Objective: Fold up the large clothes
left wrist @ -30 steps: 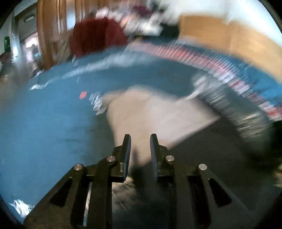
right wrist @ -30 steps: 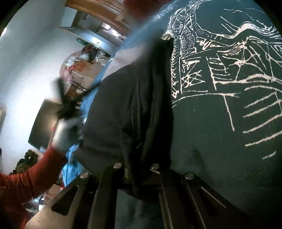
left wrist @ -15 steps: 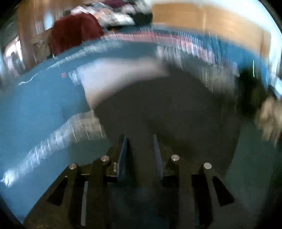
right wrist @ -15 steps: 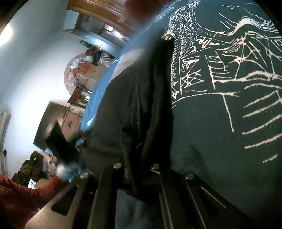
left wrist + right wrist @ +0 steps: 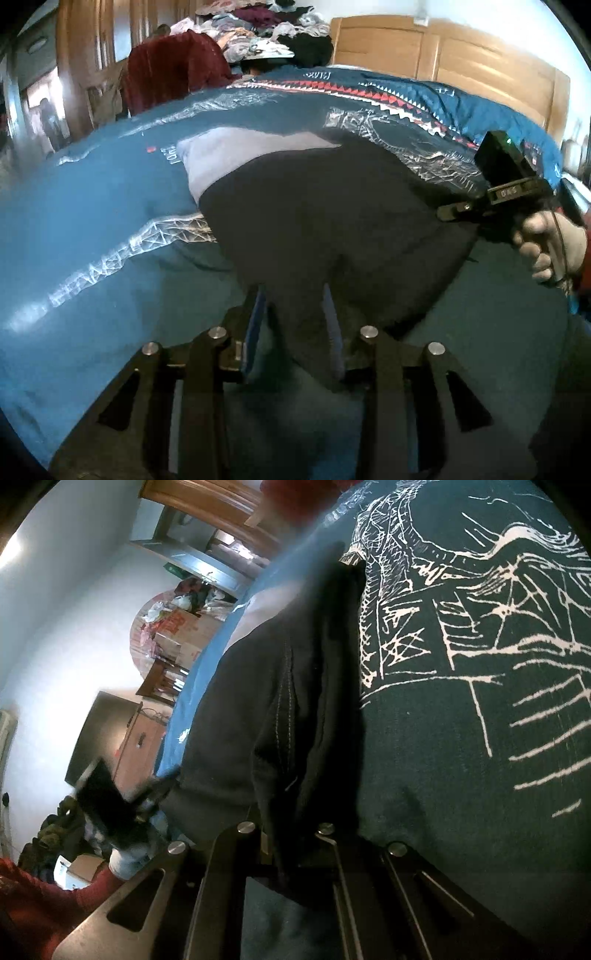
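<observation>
Two grippers, one dark garment (image 5: 325, 206), and you have hold of it at both ends. Your left gripper (image 5: 295, 325) sits low and near, its two fingers closed partway around a pinched fold of the black cloth, which runs up between them and spreads out across the blue bedspread (image 5: 92, 206). A pale lining or lighter panel (image 5: 236, 155) shows at the garment's far left edge. Over on the right, your right hand (image 5: 550, 247) wraps the handle of the right gripper (image 5: 448, 213), whose tip meets the garment's right edge.

From the right wrist view, the right gripper (image 5: 291, 834) is clamped tight on a bunched ridge of the black cloth (image 5: 288, 716), seam stitching running up the fold. The bedspread's white line print (image 5: 480, 635) fills the right side. At lower left your left hand (image 5: 125, 856), in a red sleeve (image 5: 48, 893), grips the other tool, blurred.

Far off, a heap of clothes (image 5: 266, 33) sits past the bed beside a wooden headboard (image 5: 443, 55).
</observation>
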Tool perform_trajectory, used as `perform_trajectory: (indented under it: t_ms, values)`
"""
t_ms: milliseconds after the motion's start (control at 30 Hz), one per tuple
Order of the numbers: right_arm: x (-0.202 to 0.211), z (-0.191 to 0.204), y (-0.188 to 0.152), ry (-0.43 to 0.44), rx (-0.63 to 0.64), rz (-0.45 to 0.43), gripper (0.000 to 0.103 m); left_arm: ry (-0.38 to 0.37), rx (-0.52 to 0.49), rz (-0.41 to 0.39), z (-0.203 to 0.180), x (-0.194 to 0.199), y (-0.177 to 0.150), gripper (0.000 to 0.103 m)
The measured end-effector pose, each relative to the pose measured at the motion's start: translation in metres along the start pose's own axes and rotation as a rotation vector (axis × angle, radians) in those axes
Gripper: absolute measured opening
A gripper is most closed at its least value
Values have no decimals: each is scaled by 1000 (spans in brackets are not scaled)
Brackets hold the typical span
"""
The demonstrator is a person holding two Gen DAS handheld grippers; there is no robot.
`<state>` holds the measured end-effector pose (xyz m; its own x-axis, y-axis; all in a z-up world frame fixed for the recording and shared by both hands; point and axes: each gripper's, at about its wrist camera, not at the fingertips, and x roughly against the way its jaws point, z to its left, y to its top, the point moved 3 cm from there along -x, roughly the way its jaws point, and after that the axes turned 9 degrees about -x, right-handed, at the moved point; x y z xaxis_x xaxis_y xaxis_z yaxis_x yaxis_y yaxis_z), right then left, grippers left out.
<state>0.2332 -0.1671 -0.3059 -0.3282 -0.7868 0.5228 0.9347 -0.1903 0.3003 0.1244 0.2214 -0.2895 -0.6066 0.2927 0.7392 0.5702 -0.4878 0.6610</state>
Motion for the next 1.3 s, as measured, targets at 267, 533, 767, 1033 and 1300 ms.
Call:
perform_trajectory:
  t_ms: [267,533,767,1033,1300]
  values:
    - [44,73,-13,-318,172,-138,39,95,133,21,12,43,-9,41]
    - [31,110,-104,-679,320,-207,74,168,289,155,-28,32,-56,80]
    - [6,69,-123,-731,284,-156,93,204,305,203,-31,12,-47,103]
    - [-9,75,-119,-794,306,-163,103,273,330,185,-30,1,-44,103]
    - [-18,78,-121,-868,251,-213,103,294,306,147,-31,-4,-46,103]
